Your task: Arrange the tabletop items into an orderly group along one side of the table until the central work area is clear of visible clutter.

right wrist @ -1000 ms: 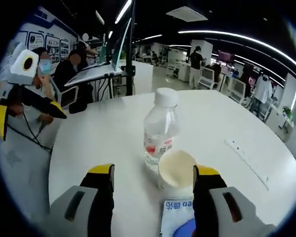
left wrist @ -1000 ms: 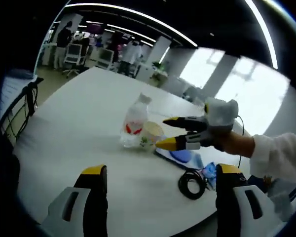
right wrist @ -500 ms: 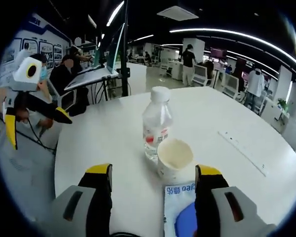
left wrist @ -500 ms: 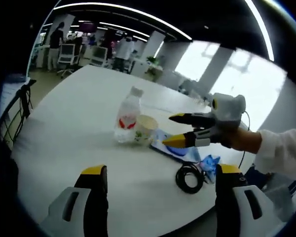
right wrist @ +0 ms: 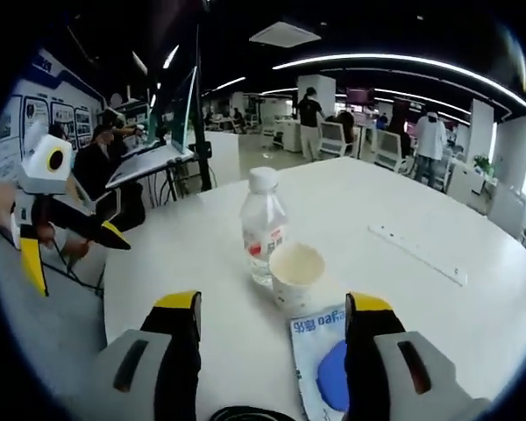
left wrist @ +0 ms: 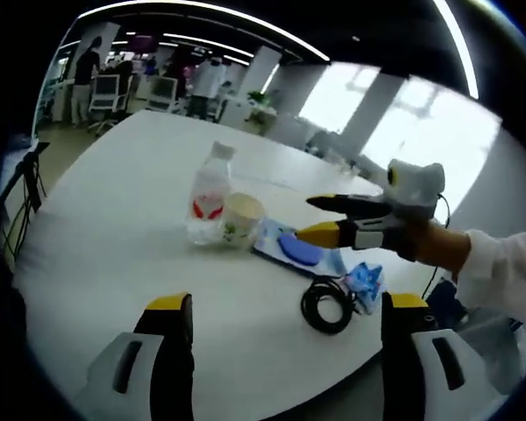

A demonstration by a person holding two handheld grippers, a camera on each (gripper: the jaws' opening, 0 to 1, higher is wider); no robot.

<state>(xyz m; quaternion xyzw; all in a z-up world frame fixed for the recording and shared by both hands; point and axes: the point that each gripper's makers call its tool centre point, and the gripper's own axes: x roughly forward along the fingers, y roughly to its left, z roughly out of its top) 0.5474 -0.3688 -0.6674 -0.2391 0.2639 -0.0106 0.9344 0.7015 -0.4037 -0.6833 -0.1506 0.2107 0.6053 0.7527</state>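
Observation:
A clear water bottle (left wrist: 207, 196) (right wrist: 262, 231) with a red label stands on the round white table (left wrist: 114, 237), touching a paper cup (left wrist: 239, 219) (right wrist: 294, 274). Beside the cup lies a blue-and-white packet (left wrist: 294, 249) (right wrist: 324, 368), then a coiled black cable (left wrist: 325, 305) and a small blue wrapper (left wrist: 366, 284). My left gripper (left wrist: 279, 303) is open over the near table edge, nothing between its jaws. My right gripper (right wrist: 272, 303) is open just short of the cup; in the left gripper view the right gripper (left wrist: 320, 217) hovers above the packet. The left gripper (right wrist: 74, 250) appears open at the left of the right gripper view.
A long white strip (right wrist: 417, 253) lies on the far side of the table. Desks, monitors, chairs and several people fill the office beyond. A seated person (right wrist: 101, 158) is near a desk off the table's left edge.
Both cameras pulled back from the table. The bottle and cup look smaller, and the cable, wrapper and more of the packet came into view. Nothing on the table moved.

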